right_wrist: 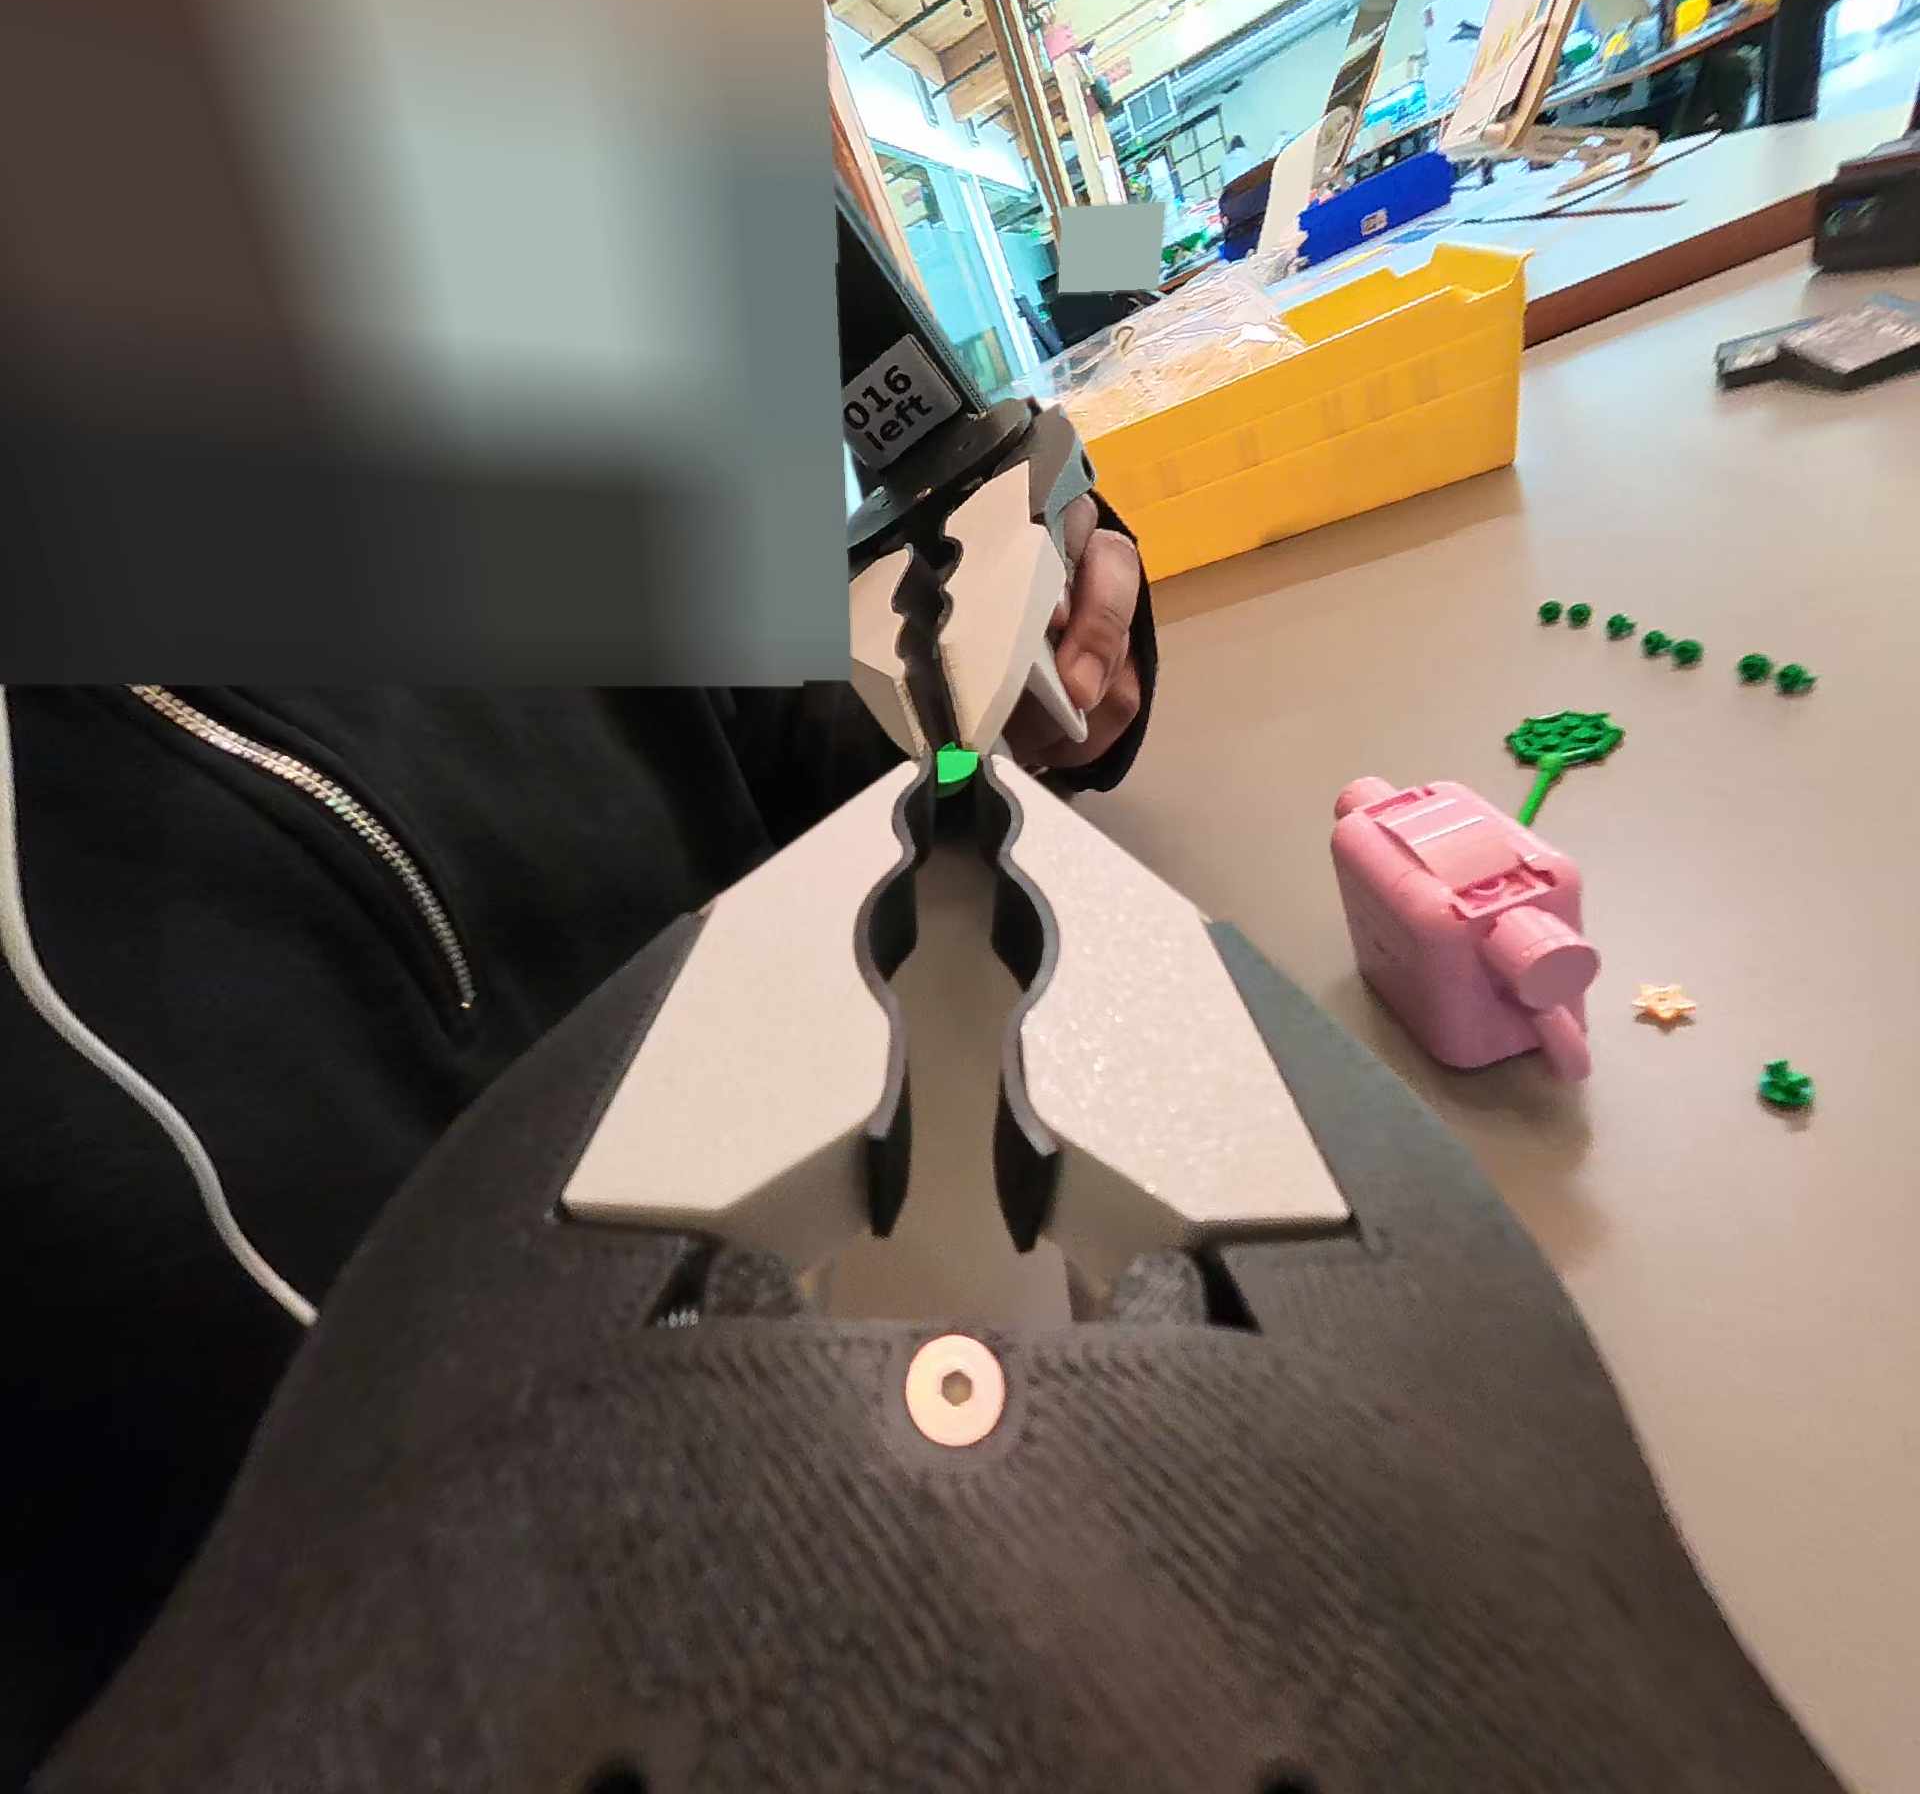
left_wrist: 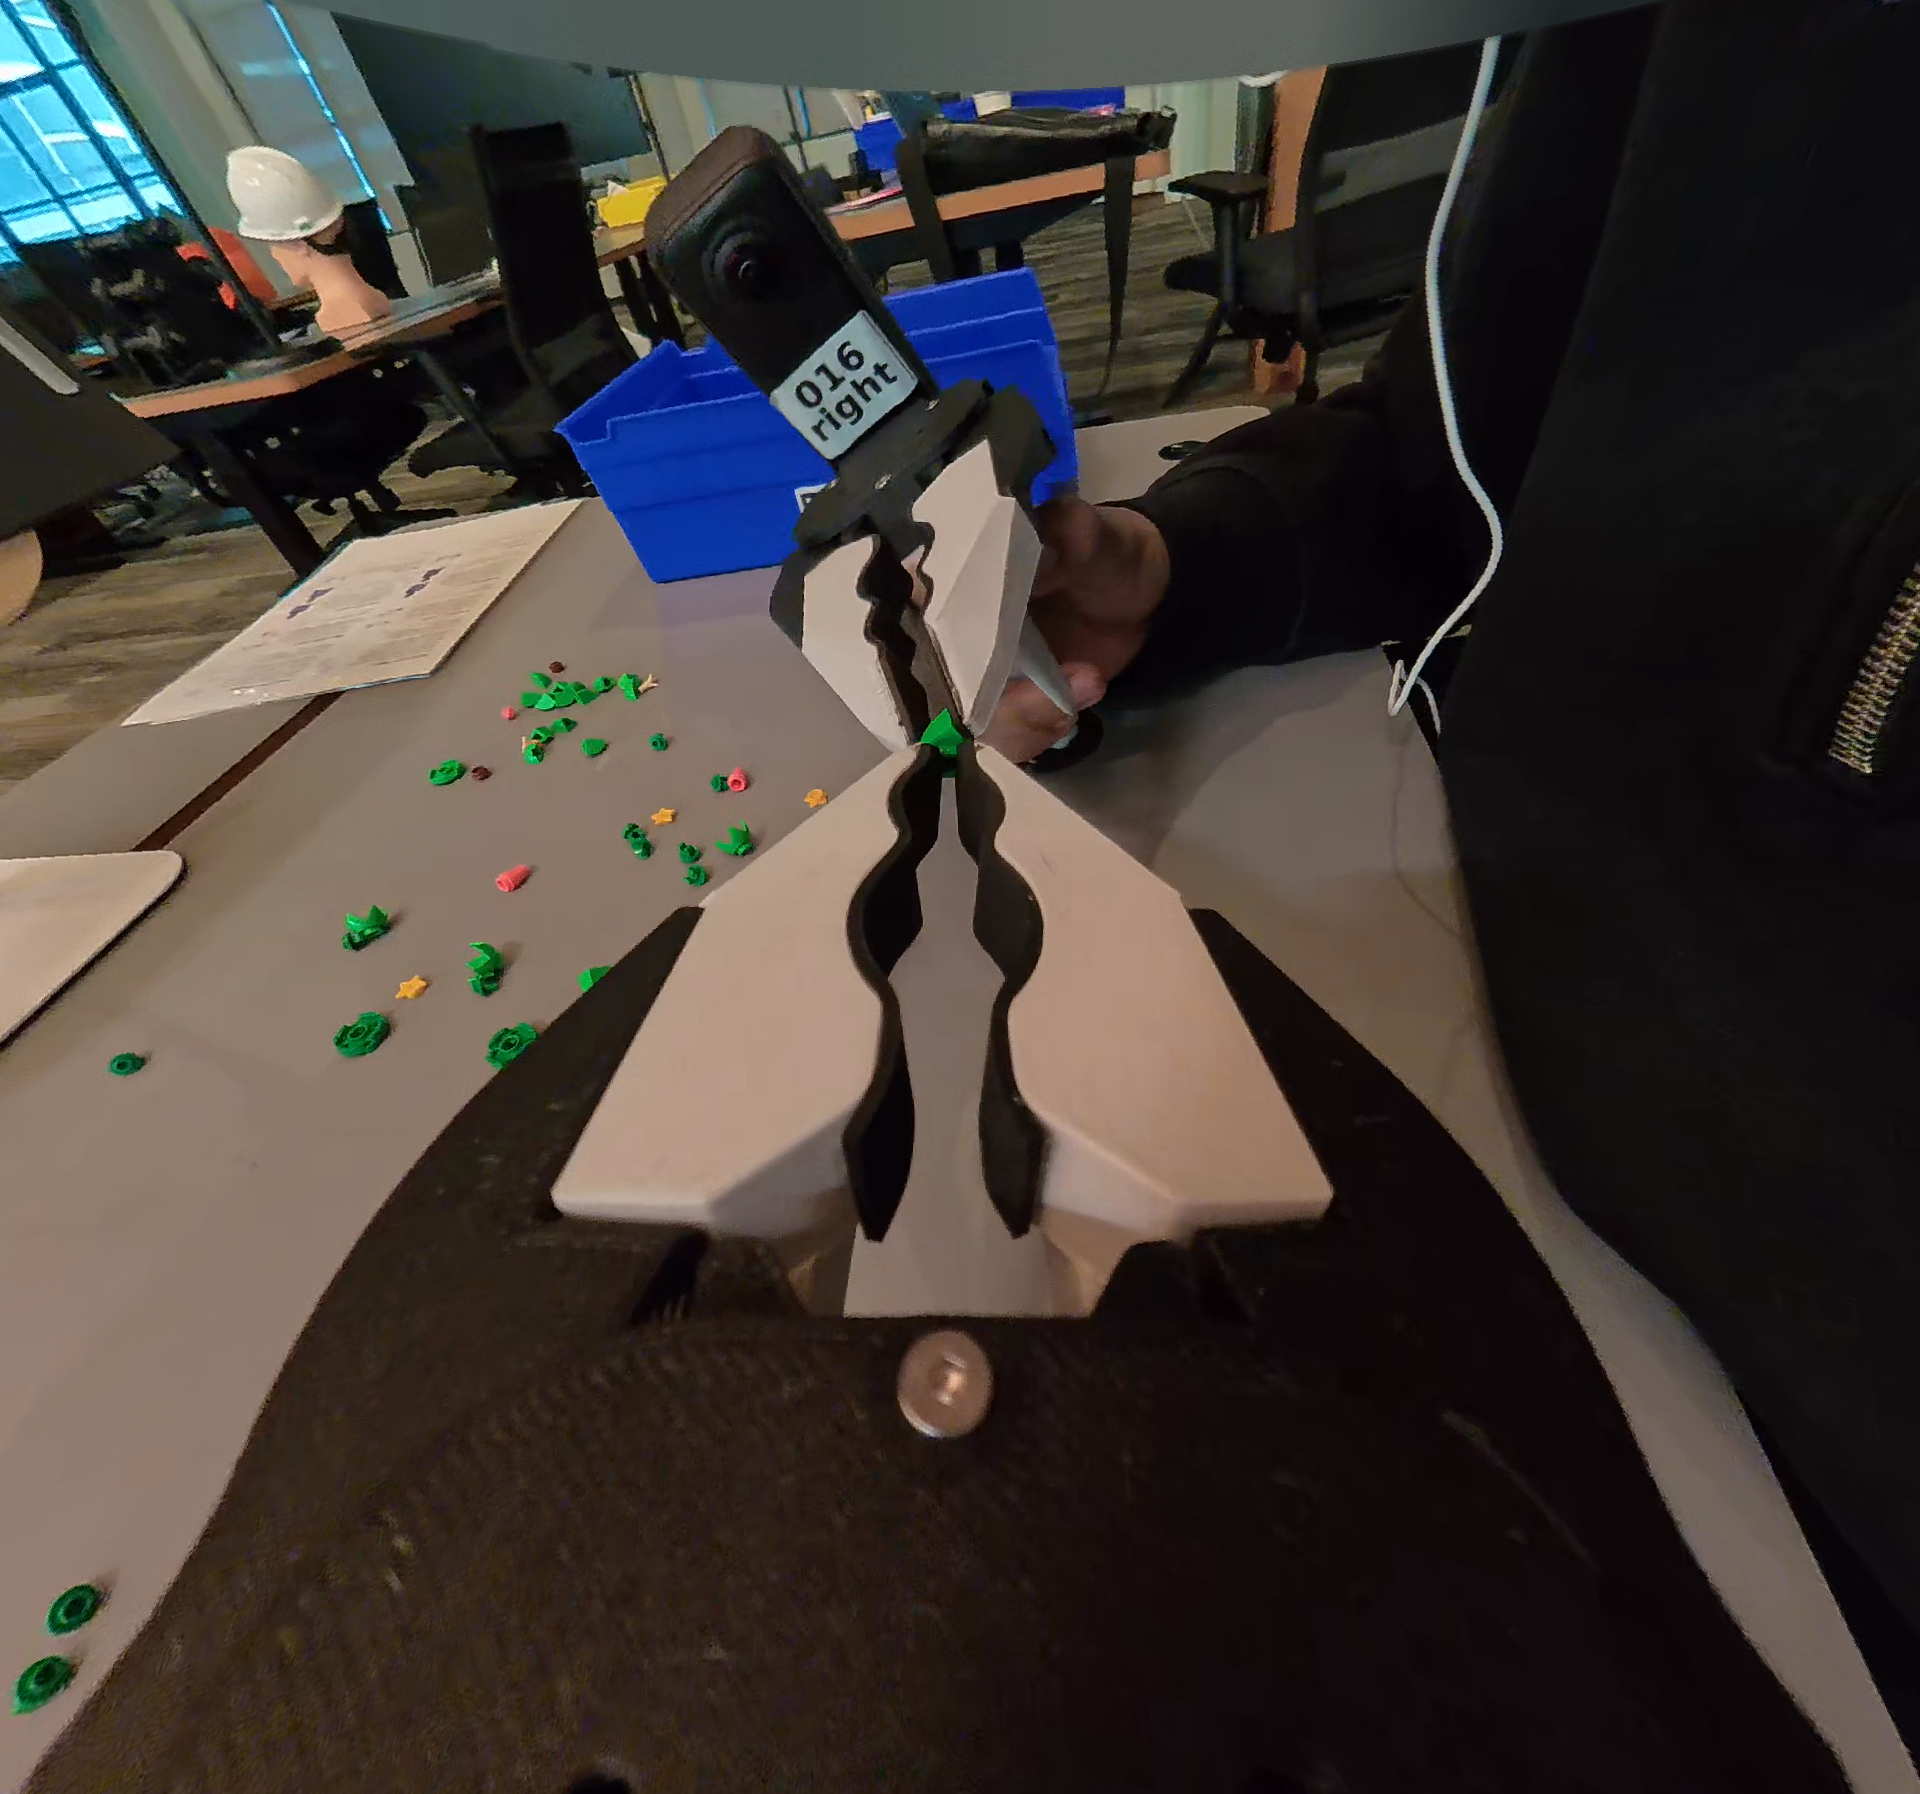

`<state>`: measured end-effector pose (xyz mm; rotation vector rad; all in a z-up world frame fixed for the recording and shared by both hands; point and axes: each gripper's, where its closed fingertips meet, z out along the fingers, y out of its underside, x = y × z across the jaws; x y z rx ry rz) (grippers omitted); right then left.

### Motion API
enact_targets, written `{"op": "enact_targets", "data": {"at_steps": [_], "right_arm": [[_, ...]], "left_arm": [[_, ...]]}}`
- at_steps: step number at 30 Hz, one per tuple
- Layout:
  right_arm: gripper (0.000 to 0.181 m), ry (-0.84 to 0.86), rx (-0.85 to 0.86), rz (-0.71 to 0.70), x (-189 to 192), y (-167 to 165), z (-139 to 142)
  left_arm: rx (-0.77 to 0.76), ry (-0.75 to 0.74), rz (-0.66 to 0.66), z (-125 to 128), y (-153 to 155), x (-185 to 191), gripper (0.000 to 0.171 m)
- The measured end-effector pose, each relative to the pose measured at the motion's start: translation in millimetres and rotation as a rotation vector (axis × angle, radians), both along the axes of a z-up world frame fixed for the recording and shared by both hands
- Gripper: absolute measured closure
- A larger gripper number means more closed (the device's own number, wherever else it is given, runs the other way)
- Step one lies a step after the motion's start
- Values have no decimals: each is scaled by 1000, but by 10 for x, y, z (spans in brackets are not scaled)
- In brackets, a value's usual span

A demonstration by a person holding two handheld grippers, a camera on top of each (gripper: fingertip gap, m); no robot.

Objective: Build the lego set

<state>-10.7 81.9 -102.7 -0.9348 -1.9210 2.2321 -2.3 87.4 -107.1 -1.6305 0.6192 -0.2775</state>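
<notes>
My left gripper (left_wrist: pixel 940 759) and my right gripper (right_wrist: pixel 952 776) meet tip to tip above the grey table (left_wrist: pixel 260 1225), close to the person's black jacket. A small green lego piece (left_wrist: pixel 943 733) sits pinched where the tips meet; it also shows in the right wrist view (right_wrist: pixel 954 768). Both pairs of jaws are closed on it. I cannot tell whether it is one part or two joined parts. The right gripper (left_wrist: pixel 935 721) comes down from above in the left wrist view. The left gripper (right_wrist: pixel 940 731) faces me in the right wrist view. A pink lego watering can (right_wrist: pixel 1455 923) lies on the table to the right.
Loose green pieces (left_wrist: pixel 364 1032), pink pieces (left_wrist: pixel 512 878) and yellow stars (left_wrist: pixel 411 987) are scattered on the left, near an instruction sheet (left_wrist: pixel 364 612) and a blue bin (left_wrist: pixel 727 477). On the right are a yellow bin (right_wrist: pixel 1351 414), a green round lattice piece (right_wrist: pixel 1564 742) and a row of green studs (right_wrist: pixel 1673 648).
</notes>
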Motion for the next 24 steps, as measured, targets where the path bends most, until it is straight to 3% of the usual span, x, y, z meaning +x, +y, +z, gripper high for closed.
{"op": "enact_targets", "data": {"at_steps": [16,24], "right_arm": [[176,-131,-105,64,4,26,-10],[176,-261,-235,118,-5,38,2]], "left_arm": [[5,17,20,-4,13,4,171],[8,24,42,9,23,-2,171]]}}
